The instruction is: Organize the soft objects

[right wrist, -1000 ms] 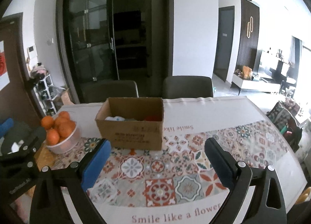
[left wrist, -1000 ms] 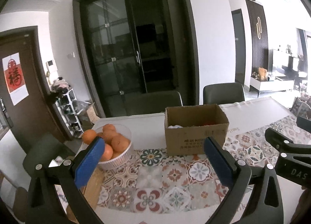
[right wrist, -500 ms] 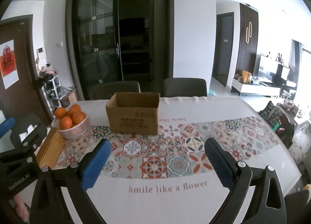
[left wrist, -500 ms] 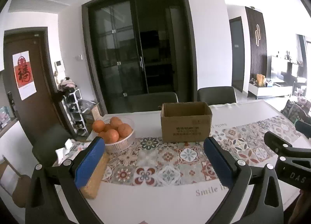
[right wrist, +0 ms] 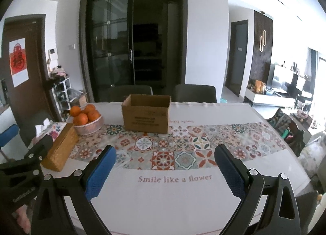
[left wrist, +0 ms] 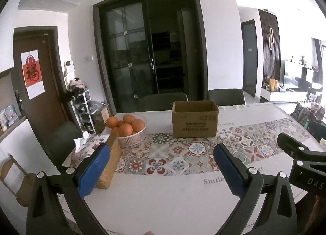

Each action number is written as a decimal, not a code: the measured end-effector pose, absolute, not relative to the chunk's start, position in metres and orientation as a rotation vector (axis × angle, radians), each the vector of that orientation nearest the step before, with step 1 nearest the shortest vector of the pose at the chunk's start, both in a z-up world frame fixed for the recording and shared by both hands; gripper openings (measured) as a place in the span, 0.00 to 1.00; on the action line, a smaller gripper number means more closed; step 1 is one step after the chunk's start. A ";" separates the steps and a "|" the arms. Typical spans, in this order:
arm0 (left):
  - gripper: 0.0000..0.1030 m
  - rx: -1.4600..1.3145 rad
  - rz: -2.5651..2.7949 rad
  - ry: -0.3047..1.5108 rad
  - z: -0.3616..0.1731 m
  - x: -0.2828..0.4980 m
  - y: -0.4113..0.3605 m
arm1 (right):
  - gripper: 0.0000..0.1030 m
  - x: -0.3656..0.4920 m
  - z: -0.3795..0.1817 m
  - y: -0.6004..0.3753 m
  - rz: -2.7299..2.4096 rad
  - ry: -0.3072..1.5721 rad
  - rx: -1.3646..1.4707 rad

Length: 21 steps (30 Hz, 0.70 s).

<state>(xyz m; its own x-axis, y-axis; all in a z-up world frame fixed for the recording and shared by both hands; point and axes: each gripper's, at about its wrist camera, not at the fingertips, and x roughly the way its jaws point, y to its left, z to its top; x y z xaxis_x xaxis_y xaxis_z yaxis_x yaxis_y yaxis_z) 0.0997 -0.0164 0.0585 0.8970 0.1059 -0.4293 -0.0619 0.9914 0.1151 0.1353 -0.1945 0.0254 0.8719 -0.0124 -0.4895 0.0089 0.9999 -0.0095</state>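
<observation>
One cardboard box (right wrist: 146, 115) sits open-topped toward the table's (right wrist: 169, 200) far edge, on the tiled runner (can't see what's inside from here). Left gripper (left wrist: 161, 170) and right gripper (right wrist: 166, 170) both hang over the near edge, spread wide, holding nothing. One bowl of oranges (right wrist: 86, 120) and one wicker tissue box (right wrist: 61, 148) sit by the left edge

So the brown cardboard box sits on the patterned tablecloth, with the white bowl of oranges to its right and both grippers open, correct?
Not quite: the white bowl of oranges sits to the left of the brown cardboard box, as the right wrist view shows. The rest holds: the box is on the patterned tablecloth, and the left gripper and right gripper are both open.
</observation>
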 end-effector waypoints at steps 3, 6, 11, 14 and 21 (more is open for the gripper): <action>1.00 0.096 0.085 0.448 0.062 0.093 -0.015 | 0.95 0.124 0.026 -0.191 0.003 0.514 0.004; 1.00 0.097 0.080 0.441 0.063 0.084 -0.010 | 0.95 0.116 0.026 -0.188 0.012 0.512 0.012; 1.00 0.102 0.075 0.442 0.063 0.071 -0.007 | 0.95 0.101 0.024 -0.183 0.015 0.511 0.012; 1.00 0.100 0.066 0.442 0.063 0.065 -0.007 | 0.95 0.091 0.024 -0.181 0.003 0.503 0.008; 1.00 0.095 0.065 0.422 0.067 0.055 -0.004 | 0.95 0.081 0.027 -0.178 0.004 0.486 0.005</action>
<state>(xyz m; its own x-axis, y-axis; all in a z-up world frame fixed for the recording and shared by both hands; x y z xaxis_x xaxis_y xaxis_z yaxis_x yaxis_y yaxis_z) 0.0548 -0.0038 0.0674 0.9101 0.0827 -0.4060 -0.0432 0.9935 0.1056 0.0807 -0.1780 0.0270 0.8840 0.0050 -0.4674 -0.0024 1.0000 0.0061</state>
